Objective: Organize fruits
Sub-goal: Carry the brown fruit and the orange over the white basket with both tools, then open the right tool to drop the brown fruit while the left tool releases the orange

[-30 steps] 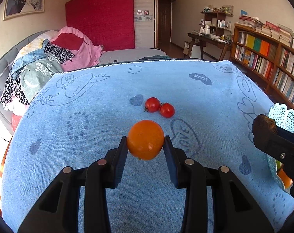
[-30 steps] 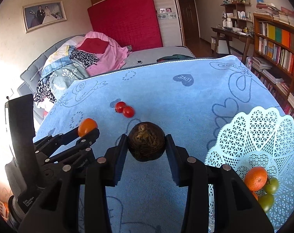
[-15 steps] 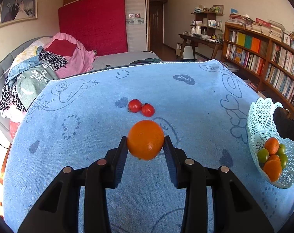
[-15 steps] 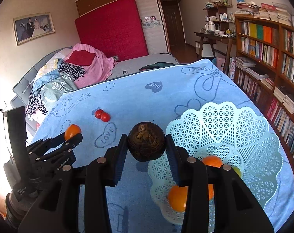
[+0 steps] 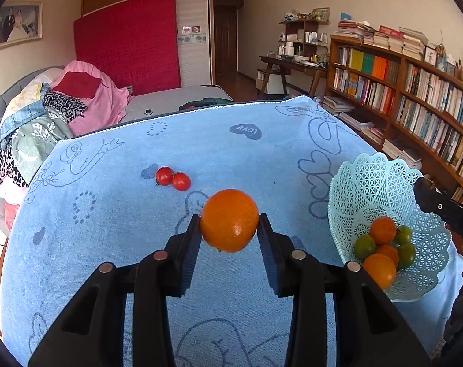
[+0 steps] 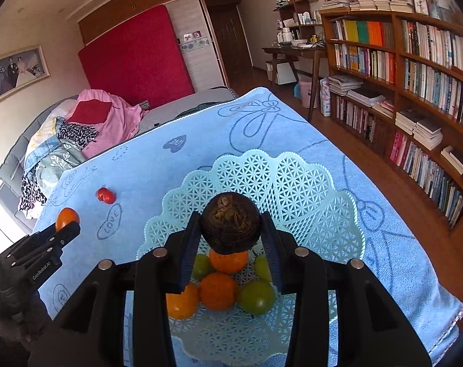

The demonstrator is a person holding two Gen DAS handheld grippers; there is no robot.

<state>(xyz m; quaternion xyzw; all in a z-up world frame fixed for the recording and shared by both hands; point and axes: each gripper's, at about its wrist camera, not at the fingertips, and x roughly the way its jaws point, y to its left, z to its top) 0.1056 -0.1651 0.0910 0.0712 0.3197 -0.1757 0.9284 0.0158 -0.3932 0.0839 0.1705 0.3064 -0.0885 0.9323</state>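
The left tongs (image 5: 229,232) grip an orange (image 5: 229,220) between both pads, held above the blue towel (image 5: 109,244) on the counter. Two tomatoes (image 5: 173,179) lie touching on the towel at 11 o'clock from that orange. The lattice basket (image 5: 369,183) sits at 3 o'clock, near the towel's right edge, with oranges and green fruits in its bottom.

The right tongs (image 6: 230,235) grip a dark brown fruit (image 6: 230,227), held over the basket (image 6: 292,183), above the piled oranges (image 6: 217,295) and green fruits (image 6: 257,296). From there the left tongs (image 6: 67,223) and their orange (image 6: 66,216) show at 9 o'clock, the tomatoes (image 6: 106,195) at 10 o'clock.
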